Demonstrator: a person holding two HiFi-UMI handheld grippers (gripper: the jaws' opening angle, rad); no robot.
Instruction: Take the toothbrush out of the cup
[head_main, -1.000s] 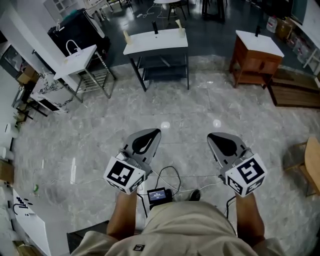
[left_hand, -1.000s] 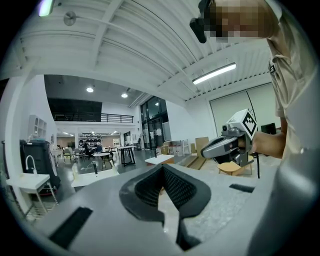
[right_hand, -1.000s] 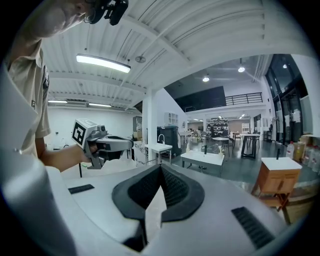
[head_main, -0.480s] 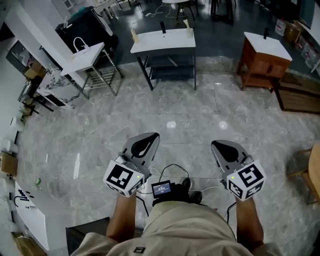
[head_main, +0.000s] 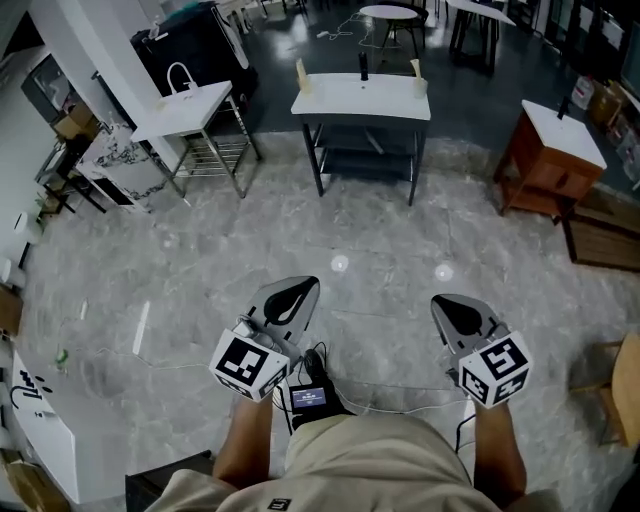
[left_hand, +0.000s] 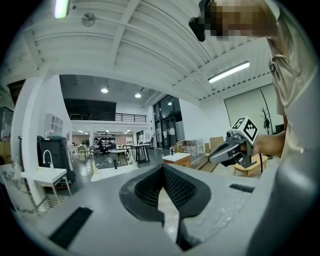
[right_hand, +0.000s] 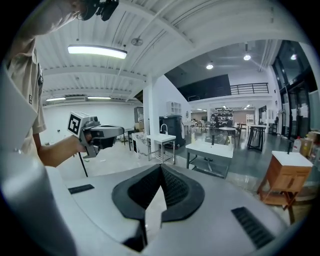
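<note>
Two grippers, the left gripper (head_main: 298, 290) and the right gripper (head_main: 452, 305), are closed and empty; the pale cups (head_main: 300, 76) stand far ahead on the white table (head_main: 350, 98).

Left gripper (head_main: 292, 294) and right gripper (head_main: 458, 312) held side by side, apart, jaws closed, empty.

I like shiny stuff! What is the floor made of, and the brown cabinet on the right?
The floor looks like polished grey stone or marble-look tile: cloudy veins and lamp reflections. The brown cabinet seems wooden, reddish-brown, with a smooth white top.
</note>
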